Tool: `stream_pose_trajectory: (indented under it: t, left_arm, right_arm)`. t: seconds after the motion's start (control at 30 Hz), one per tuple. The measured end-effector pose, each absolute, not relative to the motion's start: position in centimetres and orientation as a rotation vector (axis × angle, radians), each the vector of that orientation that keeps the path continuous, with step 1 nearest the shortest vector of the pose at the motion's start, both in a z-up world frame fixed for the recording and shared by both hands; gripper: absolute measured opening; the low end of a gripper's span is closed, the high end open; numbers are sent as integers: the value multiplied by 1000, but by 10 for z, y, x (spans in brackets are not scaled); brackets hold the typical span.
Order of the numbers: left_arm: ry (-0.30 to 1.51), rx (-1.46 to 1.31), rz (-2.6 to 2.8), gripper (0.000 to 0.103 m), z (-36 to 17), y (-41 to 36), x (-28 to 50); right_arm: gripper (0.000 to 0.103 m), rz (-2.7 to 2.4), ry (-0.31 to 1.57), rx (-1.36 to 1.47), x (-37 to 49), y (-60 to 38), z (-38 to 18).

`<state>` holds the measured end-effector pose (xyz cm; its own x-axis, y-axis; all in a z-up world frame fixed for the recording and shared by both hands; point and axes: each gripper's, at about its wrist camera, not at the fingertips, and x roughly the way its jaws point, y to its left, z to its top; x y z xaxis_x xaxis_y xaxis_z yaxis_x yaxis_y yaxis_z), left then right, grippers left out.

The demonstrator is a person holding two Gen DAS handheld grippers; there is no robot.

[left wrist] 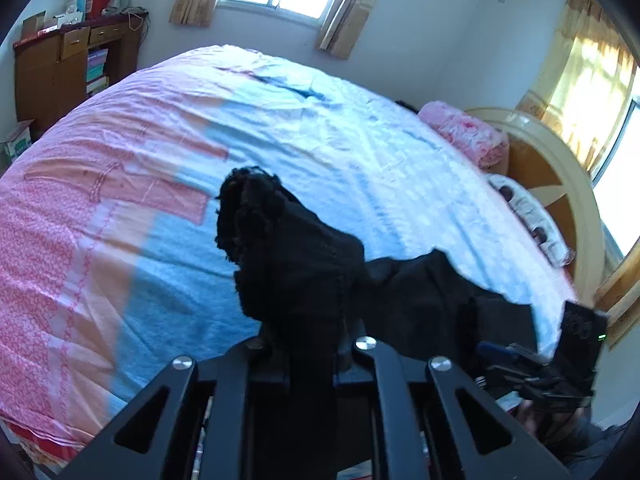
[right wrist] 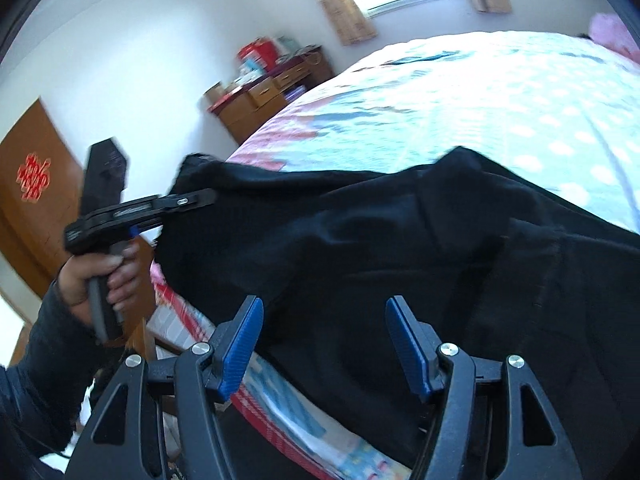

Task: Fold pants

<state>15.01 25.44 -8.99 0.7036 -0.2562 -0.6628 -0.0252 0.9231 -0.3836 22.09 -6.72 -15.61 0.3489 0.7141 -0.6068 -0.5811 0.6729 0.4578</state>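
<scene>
From the left wrist camera, the left gripper (left wrist: 304, 344) is clamped on a bunch of the black pants (left wrist: 304, 264), its fingertips buried in the cloth, and the gathered end rises in a crumpled lump ahead of the camera over the pink and blue bedspread (left wrist: 168, 168). The rest of the garment trails off to the right toward the right gripper (left wrist: 520, 354), which shows only side-on and dark at the edge of this view, so its state cannot be read from here. Nothing resembling a flat fold appears; I judge the task to be at an early stage, with the pants not yet spread out and squared. From the right wrist camera, the right gripper (right wrist: 324, 344) stands wide apart, its blue pads (right wrist: 240, 350) bare and holding nothing, poised just over the black fabric (right wrist: 380, 240). The pants lie draped across the near edge of the bed in loose, uneven ridges, one end lifted where the left gripper (right wrist: 196, 200) pinches it. The cloth looks soft, matte and limp, its legs and waistband hard to tell apart.
</scene>
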Motion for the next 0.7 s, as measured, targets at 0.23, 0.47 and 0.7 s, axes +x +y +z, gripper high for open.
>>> stream_pose_trajectory:
  t: [0.23,0.47,0.7]
  left_arm:
    - [720,-376,-237,11,-46,209,150]
    - [676,-334,-466,11,-1,109,174]
    - [733,-280,-648,11,1,4,211]
  right_arm:
    - [65,741,844,236,225,-110,-148]
    - [65,578,794,336,220,-185,-136]
    - [65,355,719,452,213,-279,-125]
